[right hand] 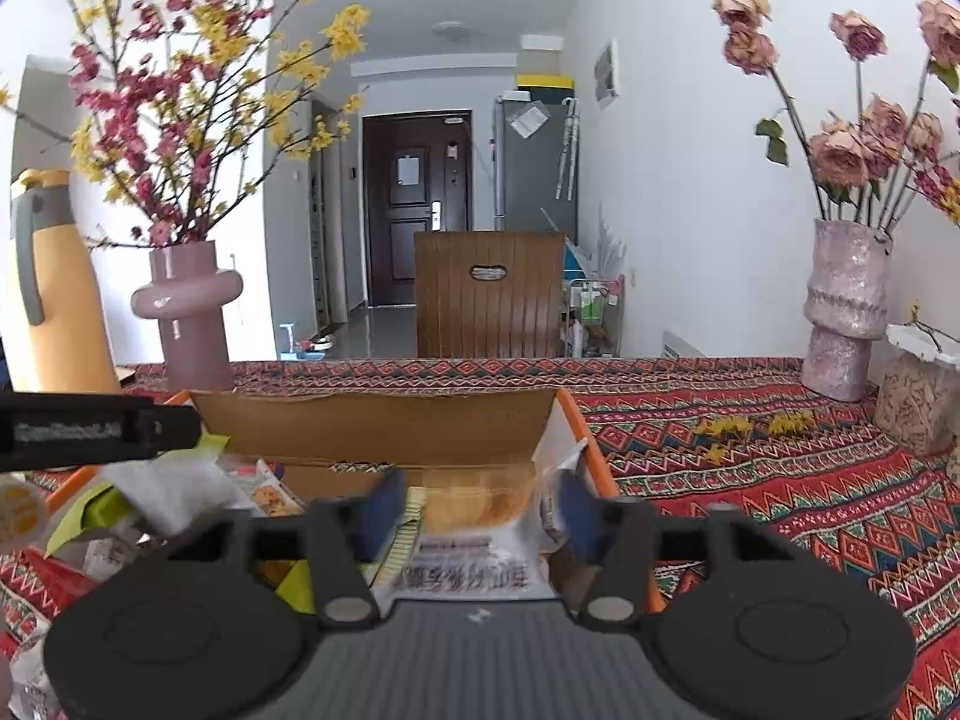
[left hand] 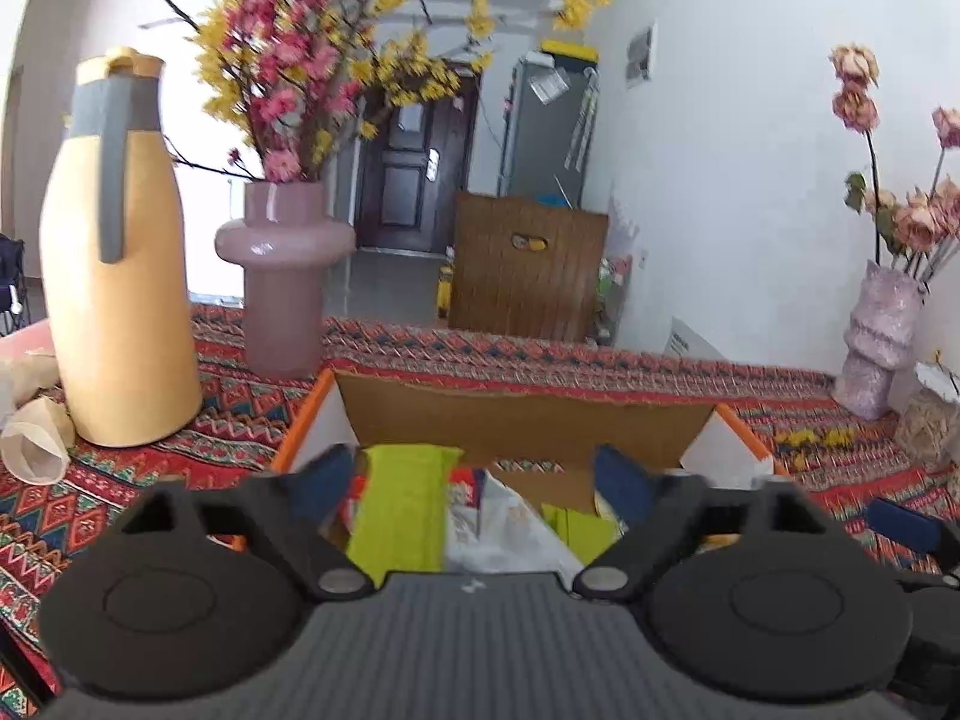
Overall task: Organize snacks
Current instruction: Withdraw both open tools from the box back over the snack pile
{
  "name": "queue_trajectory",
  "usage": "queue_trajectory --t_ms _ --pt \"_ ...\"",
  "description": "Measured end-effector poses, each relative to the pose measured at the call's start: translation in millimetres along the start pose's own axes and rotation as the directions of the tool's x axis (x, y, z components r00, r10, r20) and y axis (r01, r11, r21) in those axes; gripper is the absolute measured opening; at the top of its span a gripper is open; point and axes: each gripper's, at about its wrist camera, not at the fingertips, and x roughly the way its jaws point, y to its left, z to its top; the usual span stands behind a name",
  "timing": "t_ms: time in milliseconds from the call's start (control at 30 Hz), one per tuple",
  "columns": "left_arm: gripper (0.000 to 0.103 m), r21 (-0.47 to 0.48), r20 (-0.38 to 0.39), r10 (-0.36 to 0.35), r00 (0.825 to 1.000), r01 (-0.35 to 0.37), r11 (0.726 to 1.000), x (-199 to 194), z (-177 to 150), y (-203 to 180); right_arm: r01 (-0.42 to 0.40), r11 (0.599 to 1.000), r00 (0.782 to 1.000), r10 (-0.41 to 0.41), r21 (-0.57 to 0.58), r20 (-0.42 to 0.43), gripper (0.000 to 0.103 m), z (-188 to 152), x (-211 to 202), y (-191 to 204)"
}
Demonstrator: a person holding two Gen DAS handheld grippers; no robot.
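Note:
An open cardboard box [left hand: 522, 420] with orange-edged flaps stands on the patterned tablecloth and holds several snack packets. In the left wrist view my left gripper [left hand: 474, 483] is open above the box, over a lime-green packet [left hand: 399, 510] and a white packet [left hand: 498, 531]. In the right wrist view my right gripper [right hand: 477, 507] has its jaws around a clear packet of yellow snacks [right hand: 474, 516] with a printed label, over the box's [right hand: 372, 426] right side. White and green packets [right hand: 162, 492] lie at the box's left. The left gripper's body [right hand: 90, 429] shows at the left edge.
A yellow thermos jug [left hand: 114, 276] and a pink vase of flowers [left hand: 285, 276] stand behind the box at left. A pale vase of dried roses [right hand: 846, 312] and a jar [right hand: 915, 396] stand at right. Paper cups [left hand: 36, 438] lie at far left. A wooden chair [right hand: 489, 294] is beyond the table.

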Motion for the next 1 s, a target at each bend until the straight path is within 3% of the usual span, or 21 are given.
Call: queue_trajectory --t_ms 33,67,667,1000 --pt "0.103 -0.005 0.005 0.006 1.0 -0.006 1.0 -1.2 0.8 0.7 0.007 1.0 1.0 -0.008 0.011 0.007 0.101 -0.2 -1.3 -1.7" --pt "0.103 -0.013 0.01 0.014 1.0 -0.014 1.0 -2.4 1.0 1.8 0.014 1.0 1.0 -0.014 0.021 0.016 0.103 -0.3 -3.1 -3.1" --pt "0.103 -0.02 -0.008 0.025 1.0 -0.025 0.999 -5.5 4.0 -0.9 0.0 0.998 0.999 -0.003 0.055 0.045 0.103 1.4 -12.7 -8.9" --pt "0.103 -0.027 -0.001 0.018 1.0 -0.018 0.999 -41.9 16.0 3.4 -0.009 1.0 0.999 0.008 0.017 0.042 0.103 9.3 -35.6 -3.6"
